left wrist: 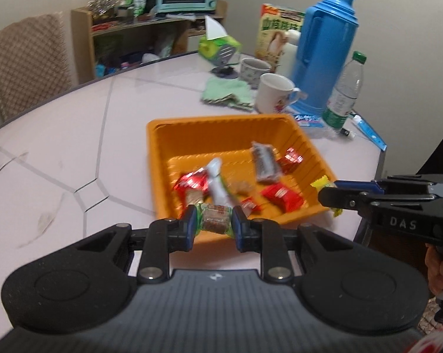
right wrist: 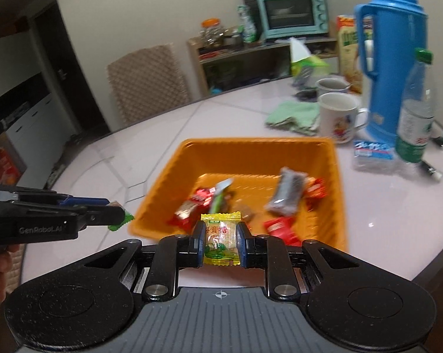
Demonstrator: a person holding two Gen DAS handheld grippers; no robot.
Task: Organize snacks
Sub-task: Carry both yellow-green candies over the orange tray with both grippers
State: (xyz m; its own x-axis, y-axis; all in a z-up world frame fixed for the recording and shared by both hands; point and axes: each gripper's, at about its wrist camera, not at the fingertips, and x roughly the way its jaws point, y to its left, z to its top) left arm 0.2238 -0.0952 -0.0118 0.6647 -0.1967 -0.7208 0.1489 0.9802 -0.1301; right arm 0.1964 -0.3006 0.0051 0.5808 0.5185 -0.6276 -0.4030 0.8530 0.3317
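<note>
Pale tiled table [left wrist: 74, 135] is carrying an orange basket [left wrist: 192, 135] near its front edge. Left gripper [left wrist: 215, 220] is pinching a green-wrapped snack [left wrist: 216, 220]; right gripper [right wrist: 220, 242] is clamping a yellow candy [right wrist: 221, 239]. Both are hanging by the basket's near rim: better released over its open back half, well short of the mug [left wrist: 272, 92] and thermos [left wrist: 324, 50]
</note>
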